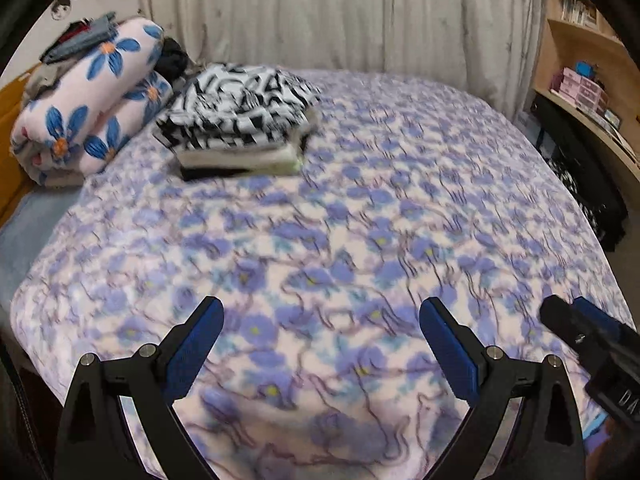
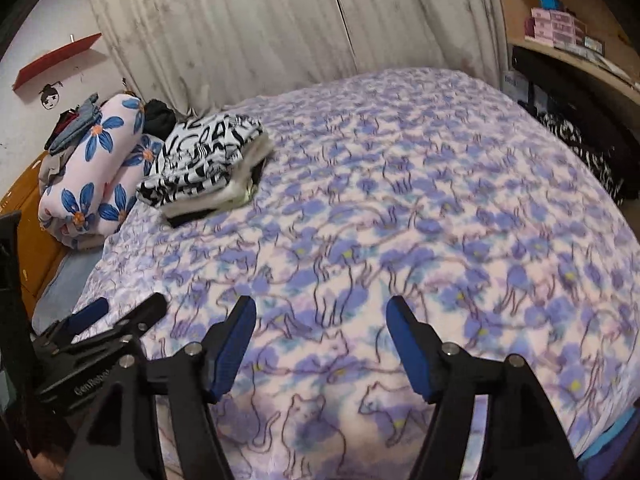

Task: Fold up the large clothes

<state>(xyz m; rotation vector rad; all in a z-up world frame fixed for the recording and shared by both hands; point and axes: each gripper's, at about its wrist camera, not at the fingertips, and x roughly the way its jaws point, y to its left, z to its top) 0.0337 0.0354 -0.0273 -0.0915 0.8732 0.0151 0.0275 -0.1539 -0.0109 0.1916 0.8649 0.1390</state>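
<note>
A stack of folded clothes [image 1: 240, 120] with a black-and-white patterned piece on top lies at the far left of the bed; the right wrist view shows the stack [image 2: 204, 156] too. My left gripper [image 1: 320, 308] hangs open over the purple cat-print blanket [image 1: 380, 208], with nothing between its fingers. My right gripper [image 2: 322, 304] is open too, with only the blanket [image 2: 400, 200] below it. The two grippers are side by side near the bed's front edge. The right gripper [image 1: 568, 308] shows at the right edge of the left wrist view, and the left gripper [image 2: 130, 304] at the lower left of the right wrist view.
A rolled pink quilt with blue flowers [image 1: 88, 96] lies behind the stack, with small clothes on it. A pale curtain [image 1: 340, 12] hangs behind the bed. Wooden shelves [image 1: 580, 60] and dark bags [image 1: 580, 176] stand to the right.
</note>
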